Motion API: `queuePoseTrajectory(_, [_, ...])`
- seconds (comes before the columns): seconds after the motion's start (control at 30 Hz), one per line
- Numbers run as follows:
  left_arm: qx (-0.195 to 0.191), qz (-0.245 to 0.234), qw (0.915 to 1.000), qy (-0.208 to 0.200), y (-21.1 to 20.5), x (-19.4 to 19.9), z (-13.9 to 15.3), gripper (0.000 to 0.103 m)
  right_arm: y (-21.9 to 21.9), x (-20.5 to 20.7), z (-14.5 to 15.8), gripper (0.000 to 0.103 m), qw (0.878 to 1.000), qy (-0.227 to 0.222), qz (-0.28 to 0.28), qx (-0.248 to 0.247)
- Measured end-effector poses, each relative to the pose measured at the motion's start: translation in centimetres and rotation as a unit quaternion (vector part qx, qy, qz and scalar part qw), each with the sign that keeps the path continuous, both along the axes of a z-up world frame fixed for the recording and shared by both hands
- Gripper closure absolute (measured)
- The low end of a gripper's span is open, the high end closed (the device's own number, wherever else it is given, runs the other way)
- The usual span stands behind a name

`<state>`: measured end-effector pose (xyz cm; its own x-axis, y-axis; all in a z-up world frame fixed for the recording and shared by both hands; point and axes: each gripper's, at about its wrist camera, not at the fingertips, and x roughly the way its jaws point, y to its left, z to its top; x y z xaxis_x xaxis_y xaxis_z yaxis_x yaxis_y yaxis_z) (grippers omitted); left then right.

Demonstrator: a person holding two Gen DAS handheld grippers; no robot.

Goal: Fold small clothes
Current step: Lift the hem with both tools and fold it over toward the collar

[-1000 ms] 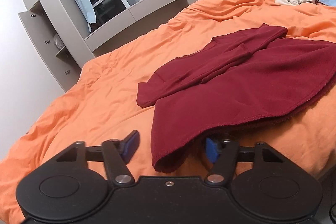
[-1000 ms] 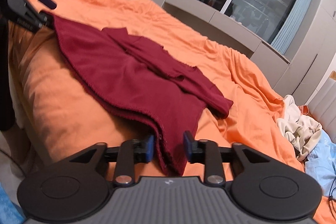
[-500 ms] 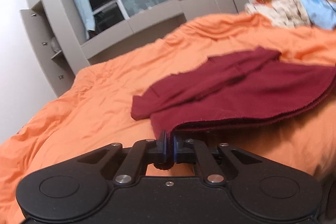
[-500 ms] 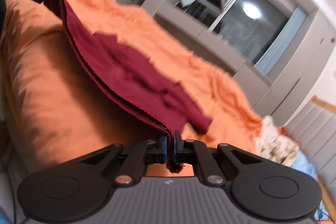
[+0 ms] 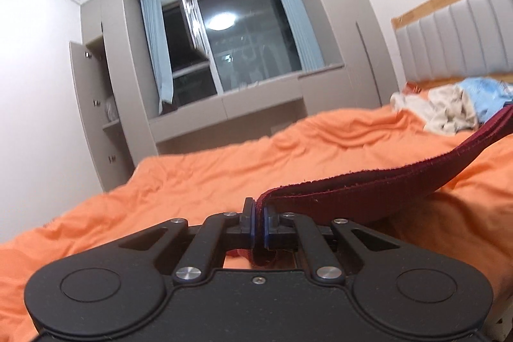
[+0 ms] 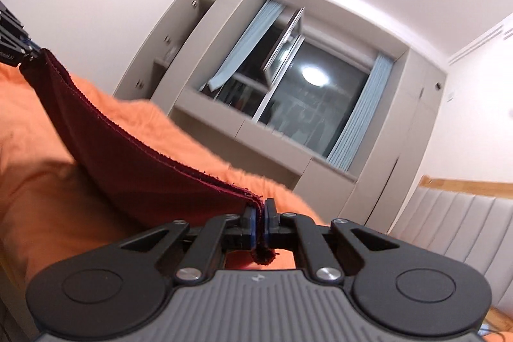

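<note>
Above orange bed (image 5: pixel 198 181) | left tool (image 5: pixel 258 221), right tool (image 6: pixel 259 223) clamp maroon garment (image 6: pixel 134 169)

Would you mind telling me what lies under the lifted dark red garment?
Under the red garment, held up by both tongs, is the orange bedcover, shaded beneath it. The cloth hides whatever lies further under its far half.

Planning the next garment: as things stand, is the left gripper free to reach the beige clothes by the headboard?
Probably not: the left gripper is shut on the maroon garment, and the beige clothes lie far across the orange duvet.
</note>
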<state>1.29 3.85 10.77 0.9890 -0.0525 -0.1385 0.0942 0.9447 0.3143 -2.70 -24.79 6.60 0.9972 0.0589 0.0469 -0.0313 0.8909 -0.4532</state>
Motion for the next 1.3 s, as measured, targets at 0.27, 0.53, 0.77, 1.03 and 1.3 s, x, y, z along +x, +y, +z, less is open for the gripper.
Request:
queuePoseTrajectory(0.27, [-0.012,-0.022,0.9993,-0.027,-0.6,-4.2,3.8,0.098,-0.9,-2.3,1.7,0.098,1.000,-0.013,0.007,0.006])
queuePoseTrajectory(0.53, [-0.015,-0.019,0.9995,-0.021,-0.8,-2.0,3.7,0.098,-0.8,1.5,2.1,0.098,1.000,-0.012,-0.001,0.007])
queuePoseTrajectory(0.77, [-0.006,-0.008,0.9998,-0.018,-0.8,3.3,4.3,0.098,-0.8,8.1,2.7,0.098,1.000,-0.021,-0.002,0.000])
queuePoseTrajectory(1.03, [-0.018,0.011,0.9998,0.003,-0.4,14.0,4.4,0.097,-0.7,19.3,2.8,0.098,1.000,0.009,0.002,0.001])
queuePoseTrajectory(1.3, [-0.027,0.045,0.9964,0.066,-0.4,26.0,2.1,0.097,-0.5,30.1,-0.1,0.098,0.996,0.089,0.008,0.002])
